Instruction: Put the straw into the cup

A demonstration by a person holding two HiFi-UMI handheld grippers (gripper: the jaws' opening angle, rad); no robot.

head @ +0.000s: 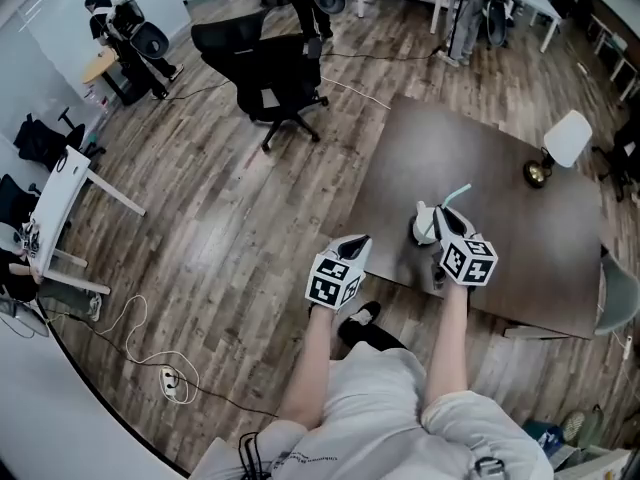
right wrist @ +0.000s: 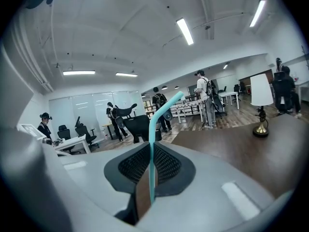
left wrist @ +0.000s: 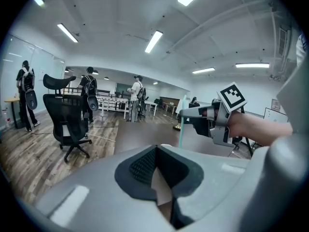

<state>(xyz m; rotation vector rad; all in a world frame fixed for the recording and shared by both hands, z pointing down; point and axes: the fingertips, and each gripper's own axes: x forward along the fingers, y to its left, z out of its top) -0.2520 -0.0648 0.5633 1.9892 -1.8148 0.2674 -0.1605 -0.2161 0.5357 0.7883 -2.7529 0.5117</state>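
Thin teal plastic bendy straw is pinched between the jaws of the right gripper, partway along its shaft. The bent tip is carried above the jaws and leans right. A straight length hangs below them, as seen from the left gripper view. It is kept upright, probably so the free lower end can be lowered straight into an opening.

Left gripper: jaws are pressed together with nothing between them. It is held to the left of the right jaws, beside the edge of the dark brown rectangular worktop, and aimed across at them, so the straw is seen side-on ahead of the left jaws. This is judged a standby pose, possibly to steady a cup later.

Container: no cup can be made out with confidence in any view, so nothing can be said about its contents or its position relative to the jaws.

Only other item noted on the worktop is a table lamp with white shade and brass base, well beyond the right jaws and clear of the work.

Judgement: the straw is secured and insertion is not yet done. The cup has to be found before the straw is lowered.
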